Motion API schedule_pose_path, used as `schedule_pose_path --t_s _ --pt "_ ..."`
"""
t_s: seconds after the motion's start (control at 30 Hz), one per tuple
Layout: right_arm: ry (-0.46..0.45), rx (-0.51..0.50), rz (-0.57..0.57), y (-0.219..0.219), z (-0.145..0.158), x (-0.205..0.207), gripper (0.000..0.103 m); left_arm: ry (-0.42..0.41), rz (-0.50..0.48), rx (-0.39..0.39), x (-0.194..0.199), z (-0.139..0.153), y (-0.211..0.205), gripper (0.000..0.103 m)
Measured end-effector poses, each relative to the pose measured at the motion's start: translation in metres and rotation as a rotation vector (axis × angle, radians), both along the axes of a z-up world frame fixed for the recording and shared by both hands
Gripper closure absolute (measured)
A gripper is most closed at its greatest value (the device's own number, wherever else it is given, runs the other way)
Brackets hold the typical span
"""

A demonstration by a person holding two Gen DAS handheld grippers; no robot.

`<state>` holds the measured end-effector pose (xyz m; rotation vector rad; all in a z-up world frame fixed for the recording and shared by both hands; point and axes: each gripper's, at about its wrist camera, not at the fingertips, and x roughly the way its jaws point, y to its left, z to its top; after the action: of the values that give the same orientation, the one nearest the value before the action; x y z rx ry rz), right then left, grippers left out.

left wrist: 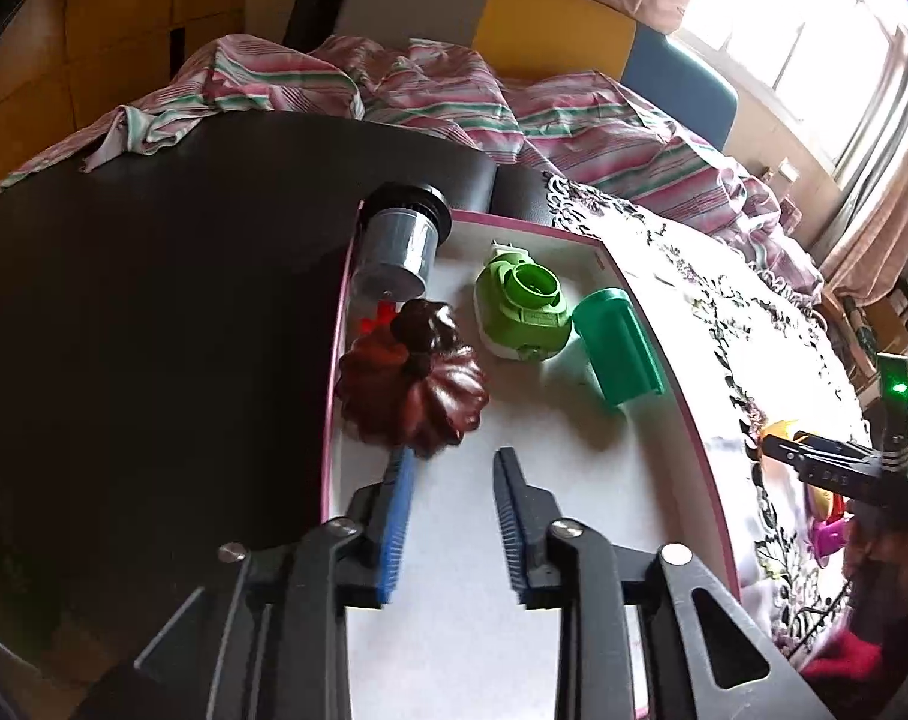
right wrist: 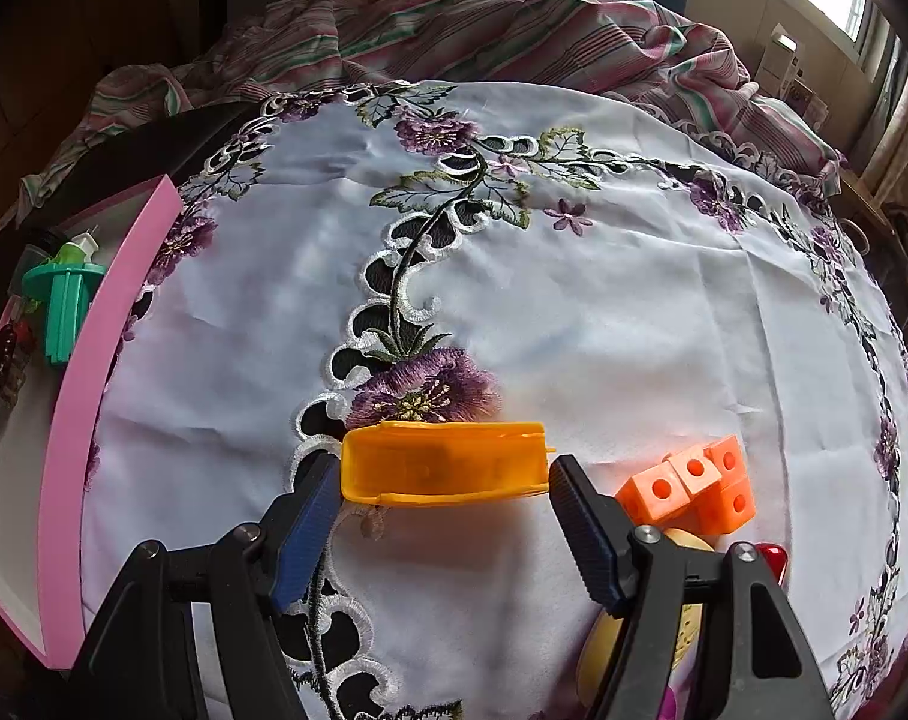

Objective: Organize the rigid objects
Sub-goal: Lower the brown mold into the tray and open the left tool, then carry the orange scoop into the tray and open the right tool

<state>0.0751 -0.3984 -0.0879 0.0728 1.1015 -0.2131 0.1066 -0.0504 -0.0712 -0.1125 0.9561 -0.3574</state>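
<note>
A pink-rimmed white tray (left wrist: 526, 227) holds a dark brown pumpkin-shaped piece (left wrist: 412, 390), a clear jar with a black lid (left wrist: 397, 252) lying on its side, a light green gadget (left wrist: 523, 312) and a green cup (left wrist: 619, 348) on its side. My left gripper (left wrist: 454, 459) is open over the tray floor with nothing between its fingers; its left fingertip is right at the pumpkin's near edge. On the embroidered cloth, my right gripper (right wrist: 445, 474) is shut on a long orange plastic case (right wrist: 445, 462), one finger at each end.
Joined orange cubes (right wrist: 694, 486), a yellowish object (right wrist: 604, 642) and a small red piece (right wrist: 772, 558) lie by the right fingers. The tray's pink wall (right wrist: 82, 390) stands at the cloth's left. A black surface (left wrist: 154, 300) lies left of the tray; striped bedding (right wrist: 484, 18) is behind.
</note>
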Motion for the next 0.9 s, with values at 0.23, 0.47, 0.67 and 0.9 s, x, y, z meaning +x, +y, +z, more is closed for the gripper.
schedule_pose_path --t_s 0.23,0.47,0.67,0.9 --pt "0.006 -0.005 0.006 0.002 -0.002 0.001 0.032 -0.027 0.041 0.028 -0.029 0.011 0.010 0.064" --pt "0.006 0.003 0.001 0.001 -0.002 0.000 0.032 -0.048 0.055 0.073 -0.043 0.016 0.014 0.064" --pt "0.004 0.019 -0.006 0.000 -0.003 0.000 0.032 -0.047 0.058 0.083 -0.047 0.018 0.014 0.063" --pt "0.003 0.014 -0.005 0.001 -0.004 0.000 0.032 -0.028 0.066 0.115 -0.050 0.014 0.011 0.063"
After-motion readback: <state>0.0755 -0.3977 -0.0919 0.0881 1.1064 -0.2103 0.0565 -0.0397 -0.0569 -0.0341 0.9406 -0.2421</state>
